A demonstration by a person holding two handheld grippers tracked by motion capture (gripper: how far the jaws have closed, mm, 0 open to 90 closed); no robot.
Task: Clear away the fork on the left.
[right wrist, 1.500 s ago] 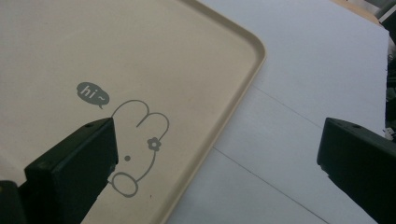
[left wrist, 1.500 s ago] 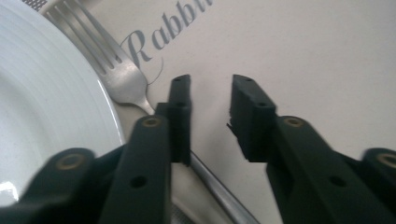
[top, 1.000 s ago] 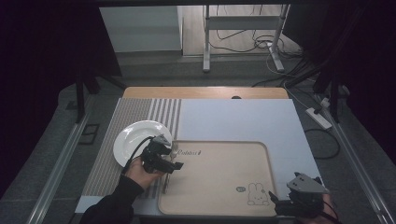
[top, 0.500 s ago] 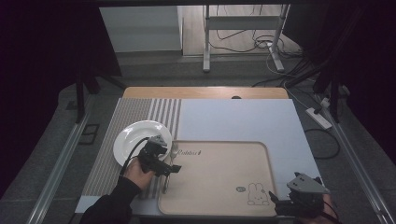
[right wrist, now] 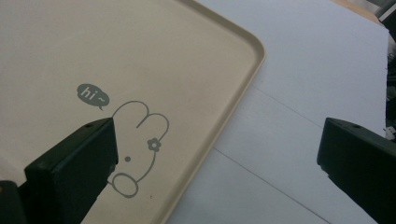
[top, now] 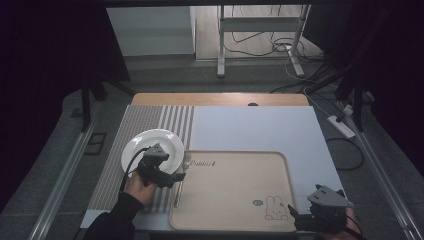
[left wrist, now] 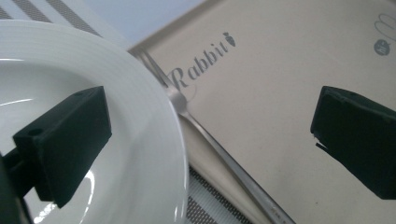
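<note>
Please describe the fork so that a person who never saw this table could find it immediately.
Find the large beige tray with the rabbit drawing. The fork lies along its left rim, beside the white plate, with its tines near the printed word "Rabbit". It is the only thin, shiny metal thing there, lying between the open jaws of the left claw.

1. A pale mat covers the desk, its left part striped grey.
2. Beyond the desk, cables lie on the floor beside a metal stand.
3. A white power strip rests on the floor right of the desk.
</note>
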